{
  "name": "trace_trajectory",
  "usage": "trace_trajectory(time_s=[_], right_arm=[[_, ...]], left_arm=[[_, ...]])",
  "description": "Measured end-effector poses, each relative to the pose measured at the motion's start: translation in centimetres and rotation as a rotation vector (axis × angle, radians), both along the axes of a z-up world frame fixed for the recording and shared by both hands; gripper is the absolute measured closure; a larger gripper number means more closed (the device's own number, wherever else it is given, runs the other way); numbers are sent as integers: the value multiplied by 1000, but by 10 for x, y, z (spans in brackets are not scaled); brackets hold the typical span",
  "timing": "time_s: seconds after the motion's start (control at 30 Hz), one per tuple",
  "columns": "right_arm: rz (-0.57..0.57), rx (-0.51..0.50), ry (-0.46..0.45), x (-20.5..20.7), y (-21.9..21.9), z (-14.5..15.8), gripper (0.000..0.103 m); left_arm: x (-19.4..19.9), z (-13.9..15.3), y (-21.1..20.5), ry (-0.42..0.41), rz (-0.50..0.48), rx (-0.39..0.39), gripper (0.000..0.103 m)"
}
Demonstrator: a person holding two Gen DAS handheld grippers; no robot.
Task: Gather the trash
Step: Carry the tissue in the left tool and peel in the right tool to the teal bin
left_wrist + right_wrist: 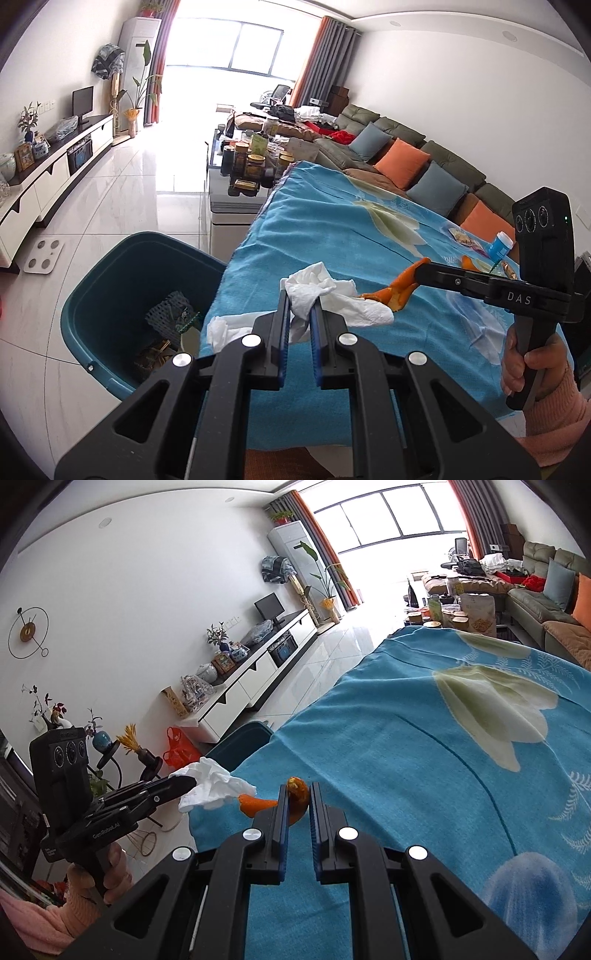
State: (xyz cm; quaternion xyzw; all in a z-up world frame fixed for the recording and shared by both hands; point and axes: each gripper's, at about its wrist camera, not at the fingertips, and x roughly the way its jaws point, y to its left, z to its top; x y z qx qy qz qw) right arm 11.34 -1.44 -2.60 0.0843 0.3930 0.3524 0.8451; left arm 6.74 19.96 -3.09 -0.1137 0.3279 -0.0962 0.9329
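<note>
A: What do we hold?

B: Our left gripper [300, 308] has its fingers clamped on a crumpled white tissue [325, 291]; our right gripper [299, 801] pinches an orange peel [297, 799].

A: Where are they?

B: Both hang over the near edge of the blue-clothed tabletop [332, 229], just beside the teal bin [122, 280] on the floor, which has scraps inside.

A table under a blue flowered cloth [332, 229] carries a crumpled tissue [221, 328] at its near edge, and at the far end a snack packet [461, 236], a blue-capped bottle [499, 245] and orange peel [466, 263]. A teal bin [110, 295] stands on the tiled floor [129, 206] beside it.
</note>
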Motion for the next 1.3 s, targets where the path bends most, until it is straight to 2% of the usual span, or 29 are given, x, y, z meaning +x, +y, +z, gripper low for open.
trace_trajectory(time_s=[0.57,1.3], right_arm=[[102,-14,5,14,63,2,94],[152,-45,22,34,112,-3,94]], left_arm=[[-9,-2,44,2,117,5,92],[-14,-13,84,35,216,2,92]])
